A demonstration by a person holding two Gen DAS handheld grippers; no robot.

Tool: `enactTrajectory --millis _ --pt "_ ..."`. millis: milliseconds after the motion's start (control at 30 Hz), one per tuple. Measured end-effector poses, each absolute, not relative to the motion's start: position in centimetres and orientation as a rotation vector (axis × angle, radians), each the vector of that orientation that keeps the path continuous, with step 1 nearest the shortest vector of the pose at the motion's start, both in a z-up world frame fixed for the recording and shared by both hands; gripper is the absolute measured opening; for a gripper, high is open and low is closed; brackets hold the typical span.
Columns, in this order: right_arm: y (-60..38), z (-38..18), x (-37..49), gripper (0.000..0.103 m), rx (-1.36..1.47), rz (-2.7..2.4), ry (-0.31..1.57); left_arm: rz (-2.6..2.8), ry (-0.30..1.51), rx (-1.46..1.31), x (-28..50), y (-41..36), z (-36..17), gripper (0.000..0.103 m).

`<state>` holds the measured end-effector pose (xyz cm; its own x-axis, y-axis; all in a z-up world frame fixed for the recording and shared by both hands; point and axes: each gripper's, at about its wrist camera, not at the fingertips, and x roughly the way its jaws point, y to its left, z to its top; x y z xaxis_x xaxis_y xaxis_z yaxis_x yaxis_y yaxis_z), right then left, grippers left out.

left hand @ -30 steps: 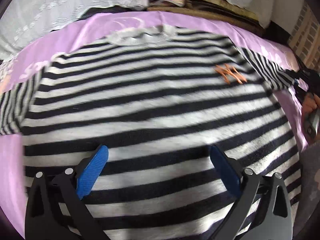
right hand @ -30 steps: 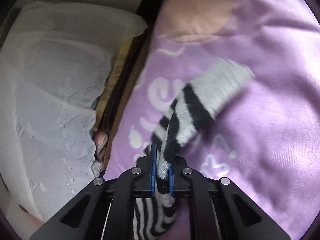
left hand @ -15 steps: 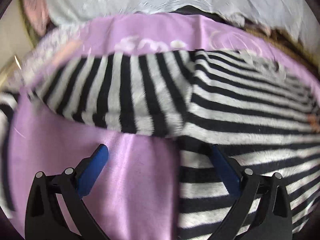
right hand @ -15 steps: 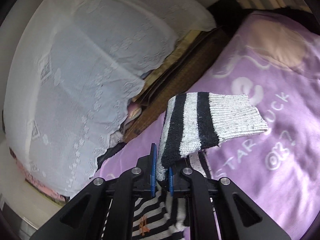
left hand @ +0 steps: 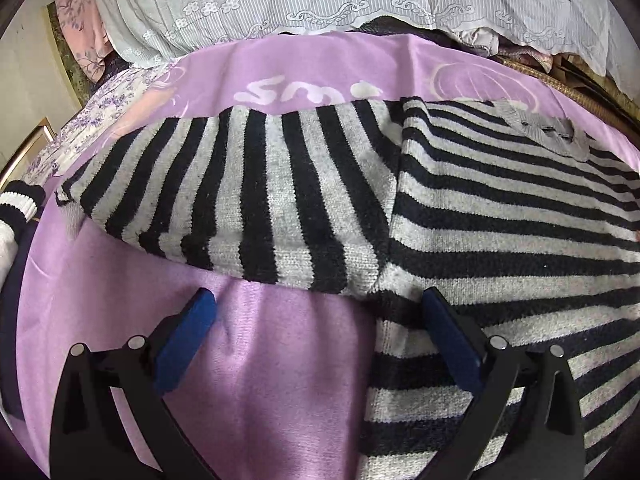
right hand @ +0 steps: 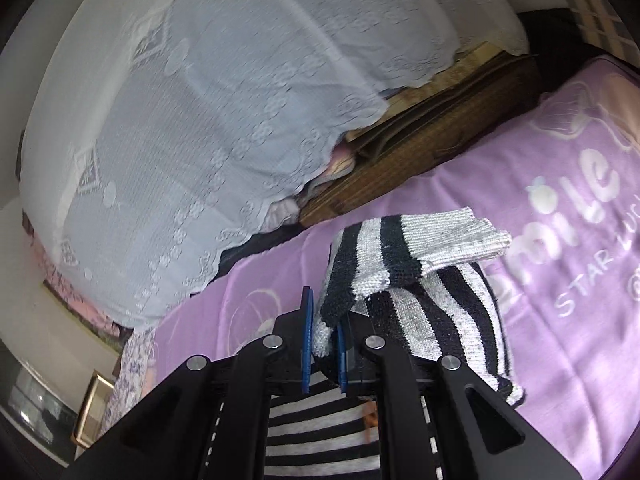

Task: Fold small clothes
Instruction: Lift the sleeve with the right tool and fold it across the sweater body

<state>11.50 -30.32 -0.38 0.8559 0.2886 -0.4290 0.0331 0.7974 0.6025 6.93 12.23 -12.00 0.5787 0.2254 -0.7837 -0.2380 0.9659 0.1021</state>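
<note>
The striped sweater (left hand: pixel 500 216) lies flat on the purple blanket (left hand: pixel 248 380), soft, limp knit best taken near a cuff or hem (it droops anywhere else), its sleeve (right hand: pixel 404 256) clamped in the right tool (right hand: pixel 322 344) while the left tool (left hand: pixel 316 344) hangs spread and empty.

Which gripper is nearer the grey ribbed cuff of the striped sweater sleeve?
Right. The right gripper is shut on the sleeve just behind the grey ribbed cuff; the left gripper hangs open over the other sleeve.
</note>
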Motion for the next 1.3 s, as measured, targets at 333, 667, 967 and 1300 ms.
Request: enactTrajectory --millis 333,667,967,1300 --pt "-18.5 -3.4 13.9 0.012 0.461 0.232 0.699 0.282 0.906 -0.028 7.1 12.2 -12.1 0.099" --pt "-14.7 -7.3 12.4 0.066 0.291 0.278 0.870 0.283 0.907 -0.027 7.3 12.2 -12.1 0.099" --pt "-16.9 -6.0 12.5 0.068 0.508 0.328 0.826 0.283 0.907 -0.029 7.3 12.3 -12.1 0.099" --pt "-12.2 -7.3 12.5 0.081 0.413 0.489 0.927 0.284 0.907 -0.029 7.3 12.3 -12.1 0.099"
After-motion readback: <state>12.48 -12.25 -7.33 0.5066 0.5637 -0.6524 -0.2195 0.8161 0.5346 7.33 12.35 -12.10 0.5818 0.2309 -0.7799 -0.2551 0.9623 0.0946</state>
